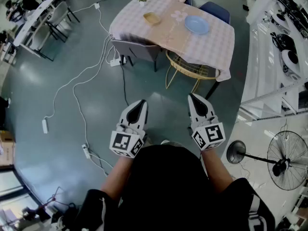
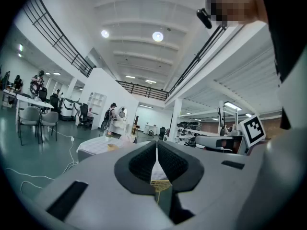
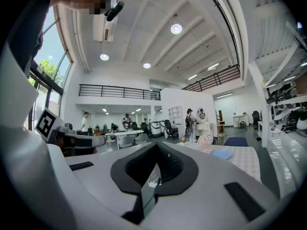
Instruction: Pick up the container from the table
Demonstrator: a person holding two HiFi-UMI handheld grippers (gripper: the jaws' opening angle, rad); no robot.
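Standing well short of the pink checked-cloth worktop [image 1: 166,35], a person holds left tongs [image 1: 140,103] and right tongs [image 1: 194,98] clenched and empty, the shallow tan container [image 1: 151,18] not yet picked up.

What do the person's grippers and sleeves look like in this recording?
The left gripper and right gripper match: light grey-white shells tapering to a point, lined with black ribbed pads. Each has a cube with black-and-white square markers at its rear. The person wears a black top whose sleeves carry white stripes.
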